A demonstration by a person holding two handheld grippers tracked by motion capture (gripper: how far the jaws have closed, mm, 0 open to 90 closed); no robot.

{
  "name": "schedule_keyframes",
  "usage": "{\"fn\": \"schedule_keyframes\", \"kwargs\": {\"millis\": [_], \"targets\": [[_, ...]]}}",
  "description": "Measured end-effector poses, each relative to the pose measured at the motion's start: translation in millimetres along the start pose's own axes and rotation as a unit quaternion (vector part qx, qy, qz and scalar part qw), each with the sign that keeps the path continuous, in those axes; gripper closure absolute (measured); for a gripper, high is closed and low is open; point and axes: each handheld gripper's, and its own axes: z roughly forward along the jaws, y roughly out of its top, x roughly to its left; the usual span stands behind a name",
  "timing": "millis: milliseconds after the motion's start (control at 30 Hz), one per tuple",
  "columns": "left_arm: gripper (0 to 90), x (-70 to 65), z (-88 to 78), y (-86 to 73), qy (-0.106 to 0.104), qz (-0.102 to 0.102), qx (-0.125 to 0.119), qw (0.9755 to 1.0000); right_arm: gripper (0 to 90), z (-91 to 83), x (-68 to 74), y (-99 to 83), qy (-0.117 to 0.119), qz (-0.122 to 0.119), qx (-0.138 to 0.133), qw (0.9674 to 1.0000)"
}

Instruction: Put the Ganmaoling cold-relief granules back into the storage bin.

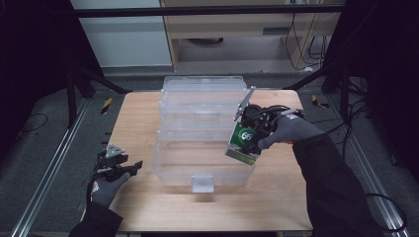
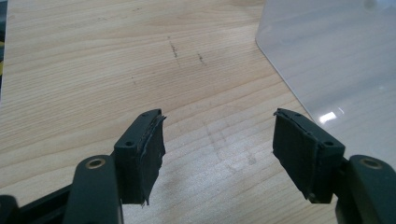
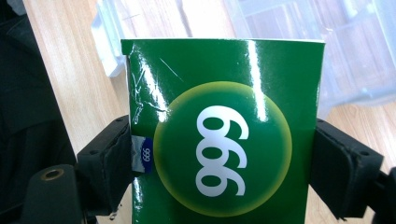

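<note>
The light wooden bench [image 1: 143, 128] stands on a grey floor [image 1: 44, 148]. Left of the bench a metal rail [image 1: 49, 173] runs along the floor. Beyond the bench's far edge stands a pale cabinet [image 1: 123, 34], and cables [image 1: 306, 44] hang beyond its far right corner.

green box [image 3: 224, 135] clamped between jaws, clear bin [image 3: 327, 46] behind

Light is falling from above onto the wooden table [image 1: 138, 128], leaving the floor and both sides of the high view sinking into darkness. White glare streaks are running down the glossy green box [image 3: 224, 130], and a bright spot is glinting on the clear plastic bin [image 2: 329, 116]. The bin behind the box is blurring out of focus.
</note>
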Motion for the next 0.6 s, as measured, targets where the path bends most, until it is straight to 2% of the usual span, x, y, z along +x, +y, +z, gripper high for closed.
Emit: {"fn": "schedule_keyframes", "kwargs": {"millis": [133, 300, 600], "targets": [[32.8, -0.3, 0.1, 0.1, -0.001, 0.0, -0.001, 1.0, 17.8, 5.6, -0.1, 6.9, 0.007, -0.013, 0.002, 0.9999], [32.7, 0.0, 0.9, -0.7, -0.002, -0.002, 0.002, 1.0, 17.8, 12.8, 0.2, 12.9, 0.02, -0.042, -0.001, 0.9989], [32.7, -0.6, 1.6, -1.1, -0.002, -0.002, 0.005, 1.0, 17.9, 24.3, 4.4, 15.3, 0.025, -0.082, 0.014, 0.9962]]}}
